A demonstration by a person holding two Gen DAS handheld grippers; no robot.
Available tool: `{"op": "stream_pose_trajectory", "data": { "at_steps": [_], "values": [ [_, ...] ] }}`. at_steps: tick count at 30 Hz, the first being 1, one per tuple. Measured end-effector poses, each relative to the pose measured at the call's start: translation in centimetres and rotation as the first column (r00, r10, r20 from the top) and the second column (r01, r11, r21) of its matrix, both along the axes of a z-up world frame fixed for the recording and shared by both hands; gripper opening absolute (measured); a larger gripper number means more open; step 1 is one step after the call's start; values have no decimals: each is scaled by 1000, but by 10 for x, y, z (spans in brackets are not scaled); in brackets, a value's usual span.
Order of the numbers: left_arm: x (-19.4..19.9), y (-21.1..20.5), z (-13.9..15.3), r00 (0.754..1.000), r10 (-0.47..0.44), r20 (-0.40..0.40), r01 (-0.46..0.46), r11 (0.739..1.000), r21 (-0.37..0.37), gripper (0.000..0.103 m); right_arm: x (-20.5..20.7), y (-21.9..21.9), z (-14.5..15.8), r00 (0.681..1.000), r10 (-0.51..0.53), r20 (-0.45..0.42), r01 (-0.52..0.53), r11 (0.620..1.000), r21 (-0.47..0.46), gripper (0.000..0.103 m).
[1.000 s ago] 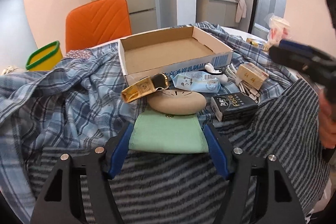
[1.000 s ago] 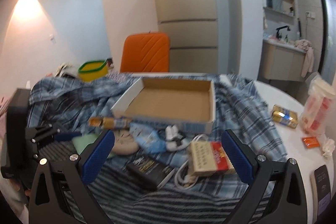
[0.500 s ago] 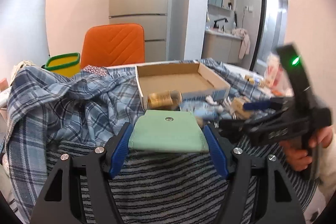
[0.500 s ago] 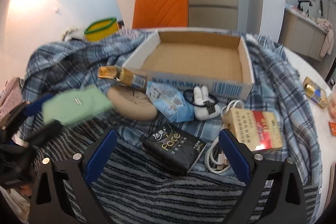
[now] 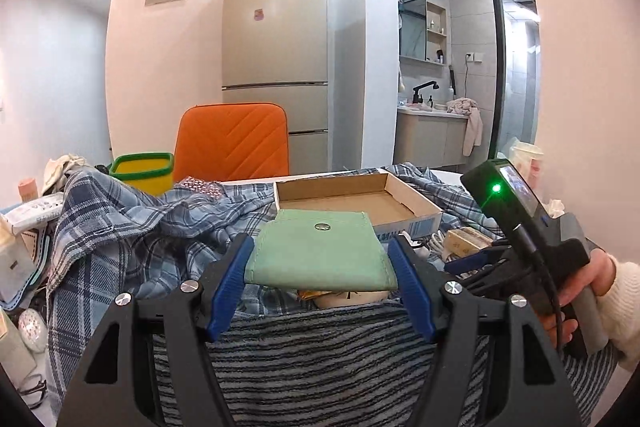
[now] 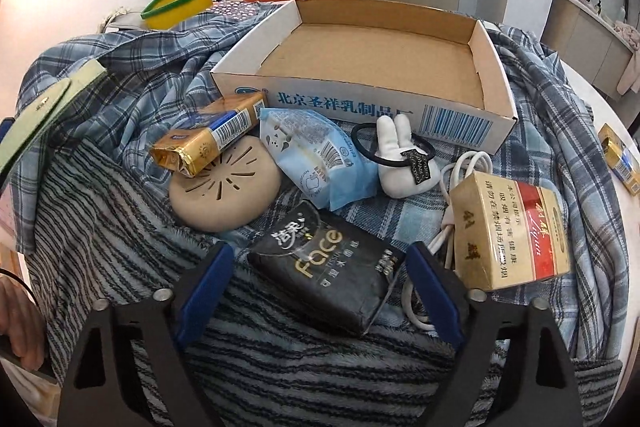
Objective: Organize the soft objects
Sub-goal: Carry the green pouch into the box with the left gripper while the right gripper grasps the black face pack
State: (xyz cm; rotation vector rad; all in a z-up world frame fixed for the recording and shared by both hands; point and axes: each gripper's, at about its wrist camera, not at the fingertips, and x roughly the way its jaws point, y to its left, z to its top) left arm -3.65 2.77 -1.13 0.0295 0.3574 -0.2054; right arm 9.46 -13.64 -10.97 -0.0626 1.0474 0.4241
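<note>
Right gripper (image 6: 318, 291) is dropping over the black tissue pack (image 6: 326, 273), jaws closing astride its short axis but not gripping, while left gripper (image 5: 322, 267) is holding the green pouch (image 5: 320, 253) lifted before the box (image 5: 404, 197).

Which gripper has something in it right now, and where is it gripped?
The left gripper clamps the green pouch by its two side edges. The right gripper holds nothing; its jaws have been closing around the black tissue pack without pressing it.
</note>
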Motion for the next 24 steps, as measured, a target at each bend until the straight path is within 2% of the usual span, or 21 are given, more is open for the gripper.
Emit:
{"op": "stream_pose_trajectory", "data": {
  "at_steps": [7, 14, 18, 22, 24],
  "values": [
    [-2, 2, 3, 1000, 20, 7, -20, 1000, -17, 68, -1, -3, 3, 1000, -12, 11, 12, 1000, -1, 79],
    [-5, -1, 12, 999, 28, 27, -27, 999, -26, 68, -20, -9, 27, 988, 17, 153, -26, 998, 60, 78],
    [-7, -1, 16, 997, 42, 72, -39, 999, -38, 68, -40, -12, 48, 955, 20, 296, -45, 996, 76, 78],
    [-13, 1, 22, 987, 19, 162, -7, 997, -73, 68, -62, -13, 70, 891, -2, 455, -31, 997, 64, 78],
    [-15, -2, 24, 975, 36, 220, -25, 998, -52, 68, -68, -16, 83, 856, -31, 516, -7, 997, 72, 78]
  ]
}}
